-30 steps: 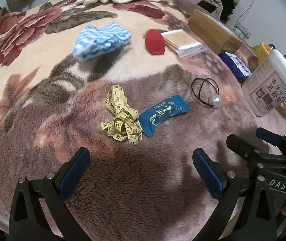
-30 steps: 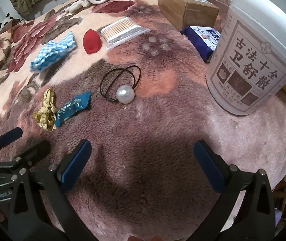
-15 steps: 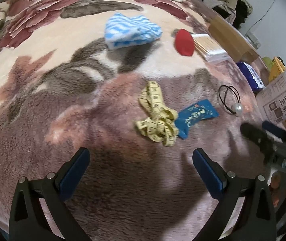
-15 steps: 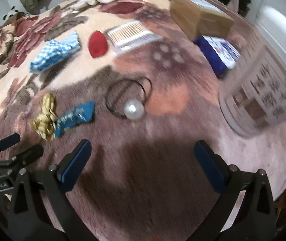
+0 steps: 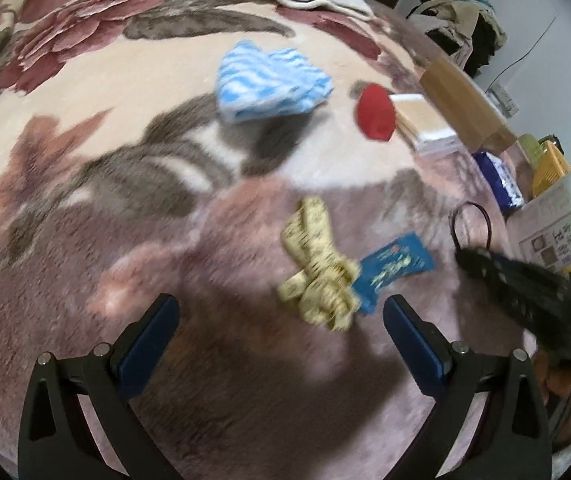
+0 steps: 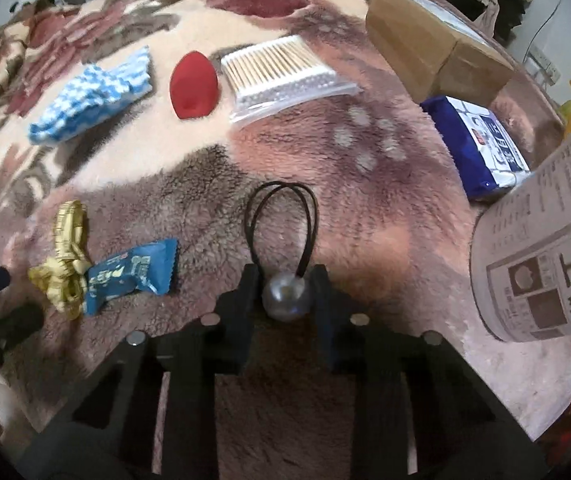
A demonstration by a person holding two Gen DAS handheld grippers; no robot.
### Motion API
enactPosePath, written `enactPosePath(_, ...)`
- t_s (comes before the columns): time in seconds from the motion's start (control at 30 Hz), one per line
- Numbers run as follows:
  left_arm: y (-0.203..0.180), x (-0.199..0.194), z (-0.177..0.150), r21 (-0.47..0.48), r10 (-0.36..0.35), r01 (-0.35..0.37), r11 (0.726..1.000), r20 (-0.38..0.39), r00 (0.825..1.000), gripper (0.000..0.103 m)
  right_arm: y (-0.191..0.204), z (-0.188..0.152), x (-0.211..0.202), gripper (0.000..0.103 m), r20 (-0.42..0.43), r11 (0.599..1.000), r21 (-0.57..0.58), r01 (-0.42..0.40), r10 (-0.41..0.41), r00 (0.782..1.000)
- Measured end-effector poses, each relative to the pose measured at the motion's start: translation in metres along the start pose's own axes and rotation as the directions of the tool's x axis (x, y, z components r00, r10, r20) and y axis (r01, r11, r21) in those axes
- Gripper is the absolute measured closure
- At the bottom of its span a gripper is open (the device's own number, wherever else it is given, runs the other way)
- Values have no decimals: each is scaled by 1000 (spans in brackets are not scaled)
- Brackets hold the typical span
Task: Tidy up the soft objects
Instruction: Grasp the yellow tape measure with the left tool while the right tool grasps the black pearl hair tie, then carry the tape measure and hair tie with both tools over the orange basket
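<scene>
since a second ago, both grippers have been carried across the floral fleece blanket point(image 6: 365, 184), and the right gripper point(image 6: 285, 300), then wide open, has been clenched on the pearl bead point(image 6: 285, 298) of the black hair tie point(image 6: 281, 224), whose loop lies flat ahead on the blanket. the left gripper point(image 5: 281, 334) is held open and empty, just short of the yellow tape measure point(image 5: 317, 276) and blue snack packet point(image 5: 393, 268). a first soft object is judged secured, ready for lifting.

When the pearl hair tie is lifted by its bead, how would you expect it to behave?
The right claw is shut on the round bead of the pearl hair tie, so it may slip or spin between the flat pads. Its thin black loop looks limp and will likely dangle. It seems light; the plush blanket should not hold it.
</scene>
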State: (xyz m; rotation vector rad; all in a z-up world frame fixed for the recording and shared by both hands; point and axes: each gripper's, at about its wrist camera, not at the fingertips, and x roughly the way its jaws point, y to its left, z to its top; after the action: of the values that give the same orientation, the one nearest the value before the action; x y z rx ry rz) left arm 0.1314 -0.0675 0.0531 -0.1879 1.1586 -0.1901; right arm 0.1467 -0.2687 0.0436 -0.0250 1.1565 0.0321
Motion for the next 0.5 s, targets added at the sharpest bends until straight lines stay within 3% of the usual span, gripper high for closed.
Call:
enactPosePath(0.17, -15, 18, 11, -2, 0, 0, 1000, -13, 1000, 19, -4, -12, -12, 78, 8, 999, -8, -37, 37, 999)
enactPosePath(0.23, -16, 30, 14, -34, -13, 12, 999, -45, 999, 40, -3, -15, -15, 78, 10, 998, -12, -57, 57, 998)
enactPosePath(0.27, -14, 35, 14, -54, -19, 15, 998, -66, 998, 62, -2, -17, -15, 78, 10, 998, -12, -61, 61, 998)
enactPosePath(0.33, -9, 37, 12, -86, -39, 33, 996, -72, 997, 67, 0, -18, -14, 78, 9, 998, -10, -67, 68, 998)
enactPosePath(0.5, -7, 15, 2, -40, -24, 22, 999, -44, 999, 70, 0, -17, -16, 78, 21, 997, -8, -80, 80, 997)
